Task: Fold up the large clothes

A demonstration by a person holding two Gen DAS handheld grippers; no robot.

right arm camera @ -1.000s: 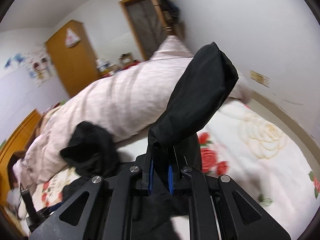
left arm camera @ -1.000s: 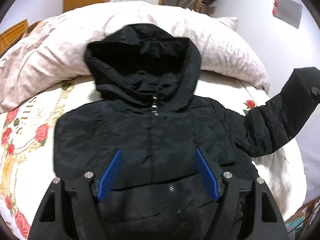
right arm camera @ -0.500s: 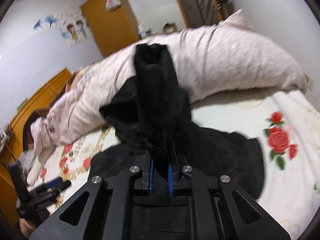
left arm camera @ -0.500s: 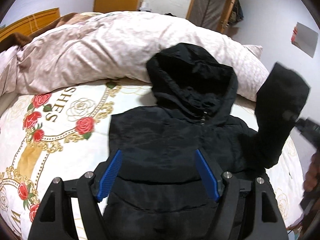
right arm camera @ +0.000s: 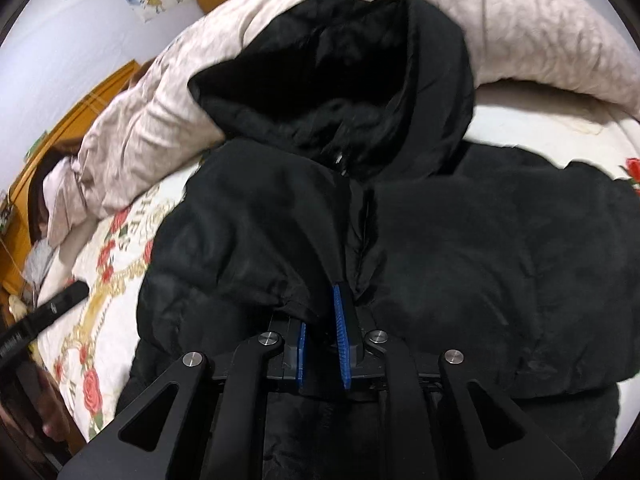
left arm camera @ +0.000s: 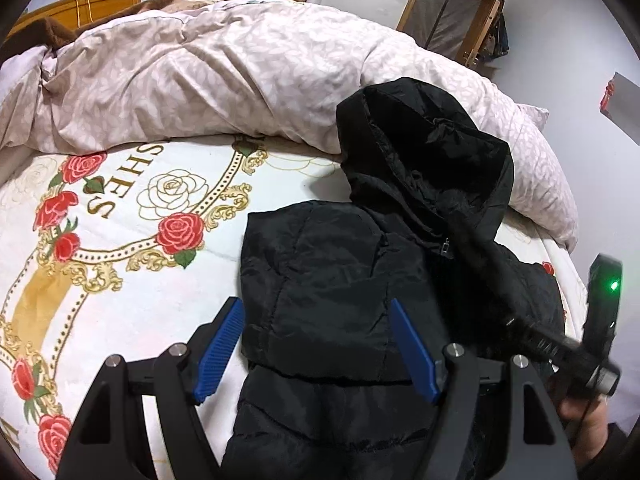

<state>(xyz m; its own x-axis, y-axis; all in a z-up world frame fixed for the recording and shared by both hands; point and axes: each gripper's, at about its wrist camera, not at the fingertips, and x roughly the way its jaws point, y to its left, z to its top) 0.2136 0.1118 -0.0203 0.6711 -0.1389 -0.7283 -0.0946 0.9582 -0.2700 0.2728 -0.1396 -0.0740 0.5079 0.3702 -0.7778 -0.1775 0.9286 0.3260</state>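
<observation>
A black hooded padded jacket [left arm camera: 340,272] lies front up on the rose-print bed sheet [left arm camera: 132,232], its hood [left arm camera: 420,152] resting against the duvet. My left gripper [left arm camera: 316,344] is open and empty, hovering over the jacket's lower left chest. My right gripper [right arm camera: 322,320] has its blue pads [right arm camera: 341,332] nearly closed on the cuff of the jacket's sleeve [right arm camera: 256,240], which lies folded across the chest. The right gripper also shows at the right edge of the left wrist view [left arm camera: 560,344].
A rolled pale pink duvet [left arm camera: 224,76] lies across the head of the bed. A wooden headboard [left arm camera: 80,4], a wardrobe and a doorway [left arm camera: 452,20] stand behind it. The bed's right edge [left arm camera: 568,264] is near the jacket.
My right gripper has swung the sleeve from out at the right over and down onto the jacket's chest. My left gripper has shifted left, still open.
</observation>
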